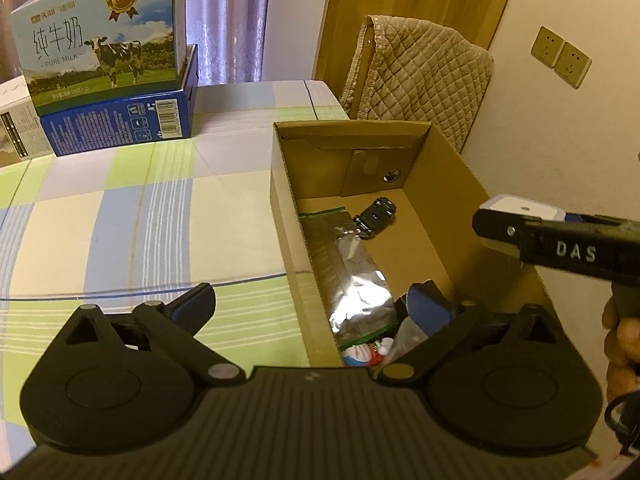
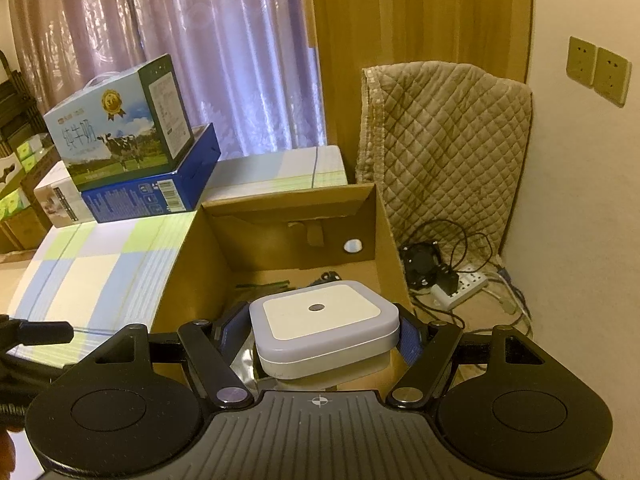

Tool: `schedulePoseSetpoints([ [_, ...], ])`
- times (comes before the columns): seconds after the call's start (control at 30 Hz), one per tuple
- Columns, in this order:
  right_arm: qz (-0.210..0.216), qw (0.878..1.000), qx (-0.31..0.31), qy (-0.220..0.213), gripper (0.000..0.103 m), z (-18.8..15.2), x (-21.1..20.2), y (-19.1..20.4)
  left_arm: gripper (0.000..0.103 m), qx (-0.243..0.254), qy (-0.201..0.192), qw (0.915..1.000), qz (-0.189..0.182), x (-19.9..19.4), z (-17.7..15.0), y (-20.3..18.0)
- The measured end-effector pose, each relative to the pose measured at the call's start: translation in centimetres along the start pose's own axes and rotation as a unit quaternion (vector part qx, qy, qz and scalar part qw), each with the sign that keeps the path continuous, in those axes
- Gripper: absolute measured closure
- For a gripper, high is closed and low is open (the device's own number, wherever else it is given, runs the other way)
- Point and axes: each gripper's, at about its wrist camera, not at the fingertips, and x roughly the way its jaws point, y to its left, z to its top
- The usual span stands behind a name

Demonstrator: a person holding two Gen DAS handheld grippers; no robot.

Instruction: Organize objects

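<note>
Left tongs [image 1: 312, 308] are spread wide and hold nothing; one finger sits over the checked cloth of the desk [image 1: 120, 208] and the other hangs over the near end of the cardboard box [image 1: 288, 216]. Inside the box lie a shiny silver bag [image 1: 352, 280], a small black toy car [image 1: 376, 216] past it, and a little blue and red cartoon toy [image 1: 368, 354] at the near end. The right tongs [image 1: 496, 224] reach in from the right above the box with a small white square gadget [image 1: 520, 205] at their tip. A milk carton [image 1: 100, 36] sits on a blue box [image 1: 120, 124] at the far end of the desk. From the right wrist view, the right tongs [image 2: 324, 334] are closed on the white square gadget [image 2: 324, 320], one blue pad on each side of it, right above the open cardboard box [image 2: 184, 264]. A quilted cover [image 2: 448, 152] hangs behind the box, and a power strip [image 2: 464, 284] with wires lies on the floor.
</note>
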Motion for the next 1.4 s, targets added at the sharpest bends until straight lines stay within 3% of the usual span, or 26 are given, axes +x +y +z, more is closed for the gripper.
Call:
schedulePoseSetpoints([
  [0.37, 0.005, 1.000, 0.018, -0.003, 0.032, 1.2, 2.1, 0.2, 0.002, -0.003, 0.000, 1.0000, 0.005, 0.2, -0.1, 0.9],
  [0.6, 0.034, 0.999, 0.003, -0.016, 0.032, 1.4, 3.0, 0.5, 0.002, -0.006, -0.002, 1.0000, -0.001, 0.3, -0.2, 1.1],
  [1.0, 0.007, 0.999, 0.030, -0.015, 0.032, -0.4, -0.3, -0.7, 0.002, -0.019, -0.004, 0.9998, -0.006, -0.5, -1.9, 1.8],
  [1.4, 0.016, 0.999, 0.049, -0.007, 0.032, -4.7, -6.9, 0.3, 0.001, -0.027, -0.018, 0.9995, -0.003, -5.1, -5.7, 1.2],
])
